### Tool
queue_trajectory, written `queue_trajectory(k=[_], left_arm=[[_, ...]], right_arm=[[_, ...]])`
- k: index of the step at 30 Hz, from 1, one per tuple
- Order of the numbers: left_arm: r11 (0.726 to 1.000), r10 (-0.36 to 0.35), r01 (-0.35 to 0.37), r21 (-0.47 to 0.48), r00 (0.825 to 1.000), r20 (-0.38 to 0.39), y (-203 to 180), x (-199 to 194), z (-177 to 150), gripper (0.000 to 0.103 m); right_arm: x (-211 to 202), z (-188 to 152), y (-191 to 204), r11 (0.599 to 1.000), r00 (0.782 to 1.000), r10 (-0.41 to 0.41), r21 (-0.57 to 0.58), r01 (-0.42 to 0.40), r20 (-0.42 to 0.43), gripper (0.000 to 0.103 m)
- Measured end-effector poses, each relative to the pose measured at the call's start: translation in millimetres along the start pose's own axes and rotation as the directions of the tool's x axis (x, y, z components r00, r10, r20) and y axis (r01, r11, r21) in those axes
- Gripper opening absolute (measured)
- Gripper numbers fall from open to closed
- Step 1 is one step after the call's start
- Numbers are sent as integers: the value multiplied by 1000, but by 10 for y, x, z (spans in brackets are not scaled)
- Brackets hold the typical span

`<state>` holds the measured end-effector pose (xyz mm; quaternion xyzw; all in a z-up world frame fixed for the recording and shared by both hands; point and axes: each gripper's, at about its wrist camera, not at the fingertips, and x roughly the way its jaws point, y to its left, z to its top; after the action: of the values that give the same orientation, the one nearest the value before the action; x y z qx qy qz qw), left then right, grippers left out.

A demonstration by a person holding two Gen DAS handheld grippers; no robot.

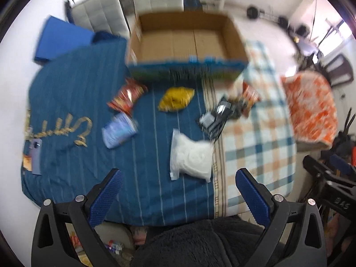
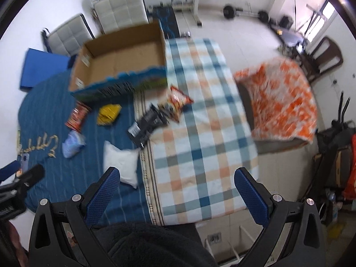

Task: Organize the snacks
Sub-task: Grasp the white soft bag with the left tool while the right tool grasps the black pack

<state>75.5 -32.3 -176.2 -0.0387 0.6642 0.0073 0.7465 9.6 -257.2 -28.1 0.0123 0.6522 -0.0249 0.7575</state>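
Several snack packs lie on a blue striped cloth (image 1: 66, 102): a white bag (image 1: 191, 158) (image 2: 121, 163), a yellow bag (image 1: 176, 99) (image 2: 109, 114), a red bag (image 1: 126, 96) (image 2: 77, 115), a blue-white bag (image 1: 119, 130) (image 2: 72, 143), a black pack (image 1: 214, 118) (image 2: 146, 124) and an orange-red bag (image 1: 250, 94) (image 2: 178, 100). Behind them stands an open cardboard box (image 1: 187, 42) (image 2: 120, 60), bare inside. My left gripper (image 1: 178, 179) hovers open above the near edge, just short of the white bag. My right gripper (image 2: 176, 178) is open over the checked cloth (image 2: 200, 115). Both views are blurred.
An orange patterned cushion (image 1: 311, 106) (image 2: 280, 102) lies to the right. A blue pad (image 1: 60, 37) and white padded chairs (image 2: 120, 11) stand at the back left. Weights (image 2: 244, 12) lie on the floor behind. A dark fleece sleeve (image 1: 200, 244) is under the grippers.
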Motion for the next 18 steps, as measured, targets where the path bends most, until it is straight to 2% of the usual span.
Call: queue_trajectory(k=[4,5,9,11,14,18], left_arm=[[1000,2,2,31,991,-136,-179,820,39,99],[999,22,-16,41,987,-161,-217,999,40,97],[997,33,-15,71,964,-264,-378,1695,67,97],[999,36,-22,49,951,-307,-371,1944,91,97],[1000,18,-12,21,947,-321,-384,2139,113,96],[995,92,-80,53,953,-288,-456,2223,81,91]], right_arm=[[775,8,-165,999,995,31,19,-30,-96,103],[970,-1,-206,999,993,41,21,-39,-112,103],[1606,-21,-309,999,985,50,17,-48,-168,103],[1849,-12,-359,999,981,47,17,-44,-188,103],[2092,42,-409,997,974,74,38,-67,-214,103],[2252,216,-338,989,964,141,86,-124,-228,103]])
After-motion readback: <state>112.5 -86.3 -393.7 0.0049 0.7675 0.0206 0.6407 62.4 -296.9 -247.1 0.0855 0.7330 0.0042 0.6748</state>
